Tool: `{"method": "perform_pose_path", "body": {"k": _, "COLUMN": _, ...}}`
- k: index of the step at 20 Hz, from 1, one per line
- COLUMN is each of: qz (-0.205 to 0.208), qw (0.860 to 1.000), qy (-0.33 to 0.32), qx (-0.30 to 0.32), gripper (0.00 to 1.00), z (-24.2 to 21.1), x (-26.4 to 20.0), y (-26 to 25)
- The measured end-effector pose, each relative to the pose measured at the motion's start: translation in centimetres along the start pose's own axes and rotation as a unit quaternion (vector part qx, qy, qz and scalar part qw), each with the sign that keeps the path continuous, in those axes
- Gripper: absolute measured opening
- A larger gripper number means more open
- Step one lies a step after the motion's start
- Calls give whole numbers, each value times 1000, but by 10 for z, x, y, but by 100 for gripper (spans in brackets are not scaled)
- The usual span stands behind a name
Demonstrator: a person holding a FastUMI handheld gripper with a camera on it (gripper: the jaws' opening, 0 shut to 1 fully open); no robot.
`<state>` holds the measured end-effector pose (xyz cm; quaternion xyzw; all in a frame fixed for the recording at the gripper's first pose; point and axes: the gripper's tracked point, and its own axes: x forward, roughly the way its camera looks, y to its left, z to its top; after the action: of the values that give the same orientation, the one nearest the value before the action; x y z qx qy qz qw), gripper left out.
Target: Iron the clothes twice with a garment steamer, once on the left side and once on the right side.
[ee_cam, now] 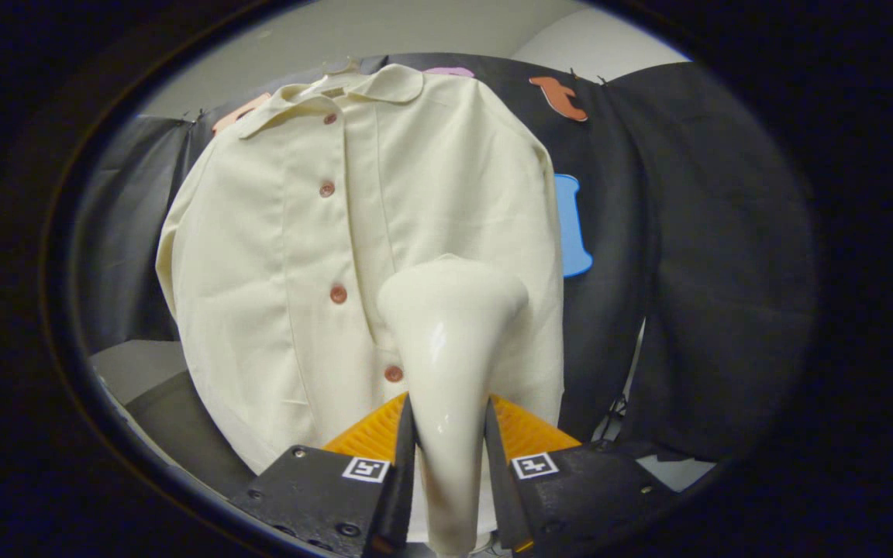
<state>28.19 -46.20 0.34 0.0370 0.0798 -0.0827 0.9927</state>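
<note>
In the gripper view, the tongs point(449, 434) at the bottom centre are closed on the handle of a glossy cream plastic garment steamer point(450, 325). Its head points up at a cream button-front shirt point(291, 256) hanging in the centre of the frame, right of the buttons.

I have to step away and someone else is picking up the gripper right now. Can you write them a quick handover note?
Gripper: shut on the garment steamer, both fingers pressing its handle, head pointing up and forward.
Shirt: cream, buttoned, hanging against the black booth wall, just beyond the steamer.
Steamer head sits in front of the panel right of the button placket, about level with the lower buttons; contact with the cloth cannot be judged.
Done: steamer picked up and brought to the shirt.
Left: cannot tell which passes are finished; confirm both sides get one.
</note>
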Motion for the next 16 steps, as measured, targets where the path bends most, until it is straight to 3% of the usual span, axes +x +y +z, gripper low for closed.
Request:
{"method": "perform_pose_path", "body": {"k": 4, "qz": 1, "qw": 1000, "qy": 3, "qx": 9, "gripper": 43, "z": -40, "x": -7, "y": -19}}
{"method": "perform_pose_path", "body": {"k": 8, "qz": 4, "qw": 998, "qy": 64, "qx": -21, "gripper": 44, "z": -109, "x": -14, "y": -30}}
{"method": "perform_pose_path", "body": {"k": 16, "qz": 3, "qw": 996, "qy": 86, "qx": 27, "gripper": 44, "z": -184, "x": -16, "y": -43}}
